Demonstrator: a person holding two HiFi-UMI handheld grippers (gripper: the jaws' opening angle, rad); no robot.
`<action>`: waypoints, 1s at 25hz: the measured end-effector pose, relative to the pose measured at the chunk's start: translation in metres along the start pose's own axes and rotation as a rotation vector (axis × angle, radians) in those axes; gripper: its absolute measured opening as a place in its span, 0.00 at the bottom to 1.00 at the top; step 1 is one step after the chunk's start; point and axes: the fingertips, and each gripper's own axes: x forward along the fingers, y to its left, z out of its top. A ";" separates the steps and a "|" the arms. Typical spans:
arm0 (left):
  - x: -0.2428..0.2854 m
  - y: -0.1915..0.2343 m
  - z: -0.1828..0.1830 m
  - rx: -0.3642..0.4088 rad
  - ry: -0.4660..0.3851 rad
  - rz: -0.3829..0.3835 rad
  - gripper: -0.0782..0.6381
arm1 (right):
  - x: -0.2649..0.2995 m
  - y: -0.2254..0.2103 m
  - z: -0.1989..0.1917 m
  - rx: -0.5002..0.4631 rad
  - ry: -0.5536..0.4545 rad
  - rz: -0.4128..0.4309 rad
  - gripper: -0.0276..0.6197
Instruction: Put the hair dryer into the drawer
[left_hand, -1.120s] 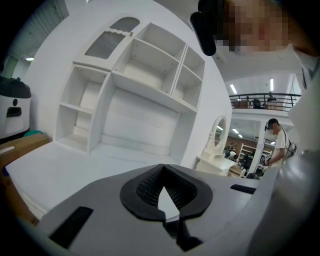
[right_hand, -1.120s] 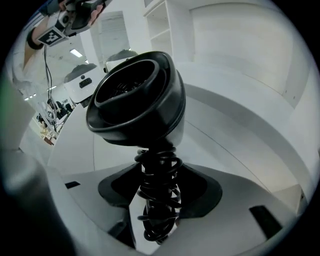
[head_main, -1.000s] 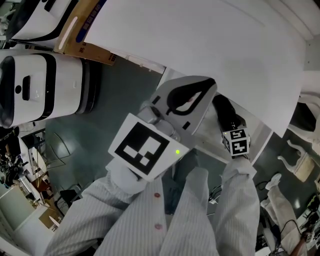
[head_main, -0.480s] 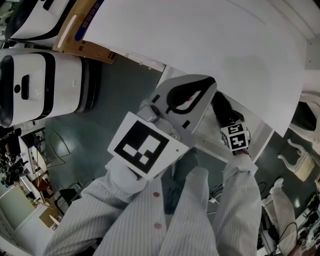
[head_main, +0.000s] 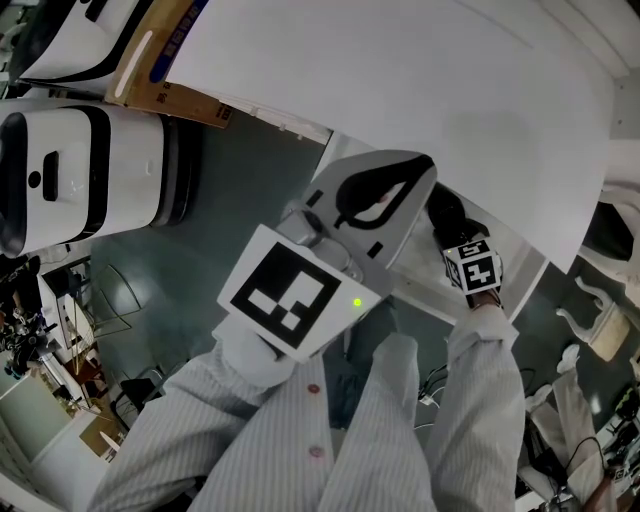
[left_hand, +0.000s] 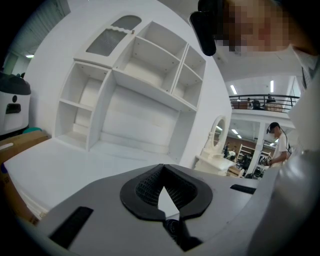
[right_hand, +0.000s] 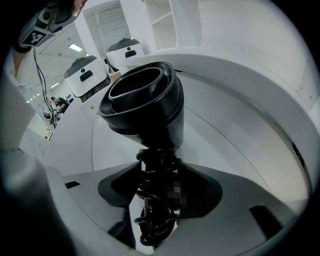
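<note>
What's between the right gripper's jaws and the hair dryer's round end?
A black coiled cord runs from under the round end of the hair dryer down between the jaws of the right gripper. The right gripper view shows it.

Left gripper (left_hand: 162, 170) up close: pale grey wedge shell, black ribbed pads (left_hand: 145, 187) lining the jaws, and a dark slot (left_hand: 70, 227) cut either side of them. Behind it is its white cube (head_main: 292, 303), with a bold black square marker and a small green light (head_main: 356, 302) at one corner. Right gripper (right_hand: 157, 187): same grey shell, same black lining, and its cube (head_main: 473, 268) behind carries black-and-white markers. Behind both are white, finely striped sleeves (head_main: 480, 400). There's a white glove (head_main: 250, 355) behind the left, and red buttons (head_main: 314, 389) on the coat.
</note>
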 end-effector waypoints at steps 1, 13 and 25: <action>0.000 0.000 0.000 -0.001 0.000 -0.001 0.12 | 0.000 0.000 0.000 0.000 0.006 0.004 0.39; 0.006 0.002 0.006 -0.001 -0.004 -0.010 0.12 | 0.000 0.000 -0.003 -0.002 0.029 0.045 0.39; 0.005 0.000 0.011 0.004 -0.011 -0.025 0.12 | -0.005 0.002 -0.006 0.044 0.029 0.058 0.39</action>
